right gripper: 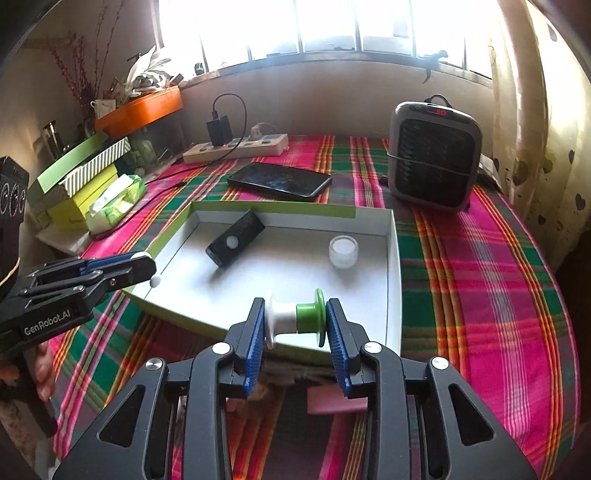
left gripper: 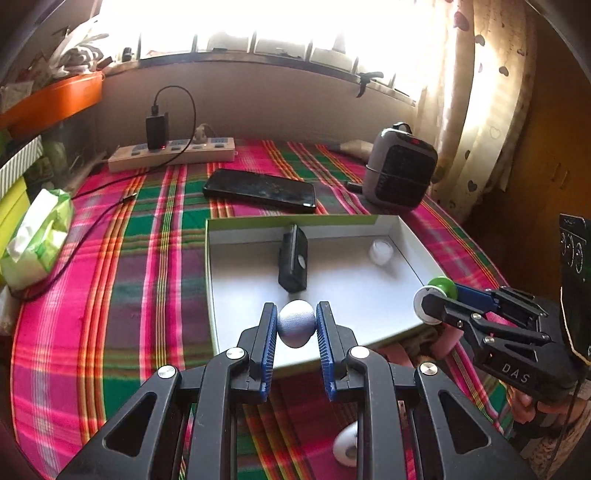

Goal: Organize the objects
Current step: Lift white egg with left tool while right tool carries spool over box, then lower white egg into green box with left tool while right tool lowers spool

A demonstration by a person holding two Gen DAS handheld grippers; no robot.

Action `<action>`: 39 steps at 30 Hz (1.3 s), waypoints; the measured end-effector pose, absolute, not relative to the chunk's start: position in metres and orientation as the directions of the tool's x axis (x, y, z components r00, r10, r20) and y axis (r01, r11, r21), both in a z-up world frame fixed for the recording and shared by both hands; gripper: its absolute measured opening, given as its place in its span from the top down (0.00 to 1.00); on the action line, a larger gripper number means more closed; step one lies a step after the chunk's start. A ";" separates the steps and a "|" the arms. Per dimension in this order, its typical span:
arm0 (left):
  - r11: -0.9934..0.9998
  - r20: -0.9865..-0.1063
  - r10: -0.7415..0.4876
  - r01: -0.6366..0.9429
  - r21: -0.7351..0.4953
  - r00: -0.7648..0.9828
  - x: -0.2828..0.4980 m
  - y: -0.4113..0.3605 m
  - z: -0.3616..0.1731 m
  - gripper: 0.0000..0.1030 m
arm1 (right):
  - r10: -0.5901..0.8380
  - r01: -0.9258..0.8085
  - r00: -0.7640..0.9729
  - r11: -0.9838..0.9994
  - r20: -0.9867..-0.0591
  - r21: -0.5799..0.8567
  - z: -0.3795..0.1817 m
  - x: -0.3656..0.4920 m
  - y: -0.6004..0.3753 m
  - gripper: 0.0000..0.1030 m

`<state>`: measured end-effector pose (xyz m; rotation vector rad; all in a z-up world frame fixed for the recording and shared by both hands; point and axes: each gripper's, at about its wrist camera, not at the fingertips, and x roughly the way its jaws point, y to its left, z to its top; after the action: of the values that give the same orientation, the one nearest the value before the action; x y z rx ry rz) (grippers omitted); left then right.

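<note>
Left wrist view: left gripper (left gripper: 296,324) jaws clamp a gray ball (left gripper: 296,328), right gripper (right gripper: 295,320) jaws pinch a spool (right gripper: 295,318); I'd lower both into the box (right gripper: 393,266) before letting go.

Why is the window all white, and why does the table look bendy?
Left wrist view: sunlight overexposes the window, washing out the panes. Right wrist view: same glare on the window, and the fisheye lens curves the straight edges of the white box.
</note>
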<state>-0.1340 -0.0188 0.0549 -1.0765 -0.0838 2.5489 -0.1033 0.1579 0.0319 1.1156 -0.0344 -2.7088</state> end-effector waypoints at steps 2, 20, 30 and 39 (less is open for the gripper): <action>-0.928 -0.680 0.362 -0.313 -0.200 -0.638 -0.138 -0.019 0.054 0.81 | -0.208 0.190 -0.687 -0.976 -0.696 0.104 0.031 -0.106 0.157 0.67; -0.941 -0.696 0.331 -0.275 -0.197 -0.637 -0.191 -0.023 0.049 0.81 | -0.204 0.217 -0.653 -0.973 -0.730 0.077 0.026 -0.171 0.143 0.67; -0.947 -0.717 0.312 -0.270 -0.177 -0.624 -0.222 -0.015 0.042 0.81 | -0.197 0.226 -0.608 -0.972 -0.769 0.070 0.007 -0.204 0.137 0.67; -0.949 -0.739 0.302 -0.265 -0.171 -0.603 -0.237 -0.010 0.030 0.81 | -0.184 0.256 -0.618 -0.966 -0.764 0.026 0.007 -0.214 0.128 0.67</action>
<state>-0.2367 -0.0103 0.0298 -1.1912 -0.0626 2.5593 -0.2144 0.1278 0.0070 1.2238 0.1244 -2.6219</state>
